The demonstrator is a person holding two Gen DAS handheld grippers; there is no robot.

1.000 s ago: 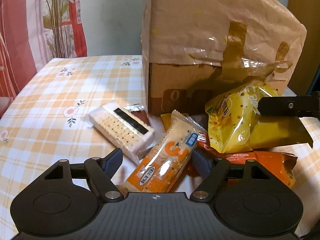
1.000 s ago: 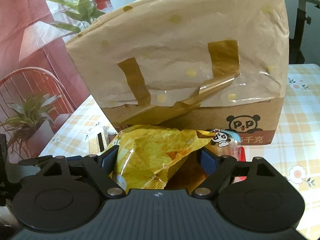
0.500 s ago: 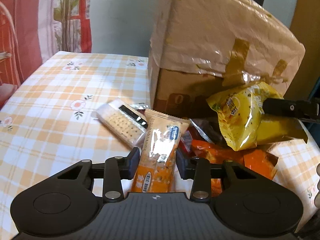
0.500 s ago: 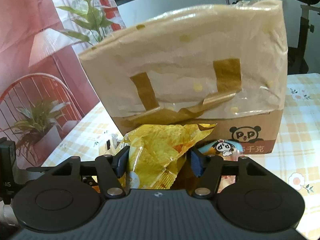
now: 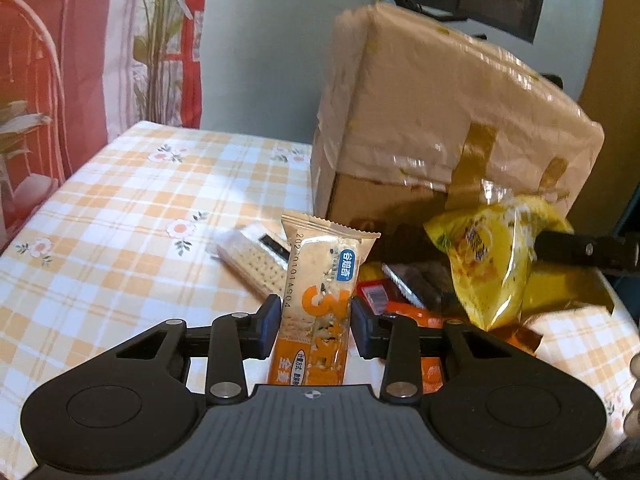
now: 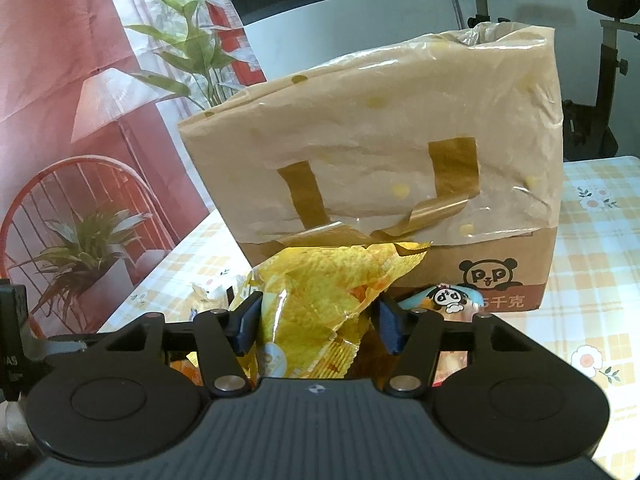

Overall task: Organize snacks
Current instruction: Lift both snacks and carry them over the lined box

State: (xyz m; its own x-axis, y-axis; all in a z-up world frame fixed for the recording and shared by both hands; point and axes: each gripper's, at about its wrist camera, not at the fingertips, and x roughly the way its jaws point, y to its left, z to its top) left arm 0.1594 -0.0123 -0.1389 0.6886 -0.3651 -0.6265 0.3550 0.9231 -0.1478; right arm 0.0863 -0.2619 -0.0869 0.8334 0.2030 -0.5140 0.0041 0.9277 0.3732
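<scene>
Tongs (image 5: 313, 326) grip cracker bar (image 5: 320, 300); other tongs (image 6: 316, 322) clamp yellow bag (image 6: 320, 292).

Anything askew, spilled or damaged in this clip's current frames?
Only the bag lining the box: its handles droop loose down the front, over the snack pile. Nothing spilled or torn that I can see.

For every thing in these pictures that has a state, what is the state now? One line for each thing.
Left gripper: shut on the orange-and-clear snack bar packet, jaws just closed.
Right gripper: shut on the crinkled yellow snack bag, jaws just closed.
Cardboard box lined with a tan plastic bag: upright, open on top.
Clear cracker pack: lying flat on the checked tablecloth.
</scene>
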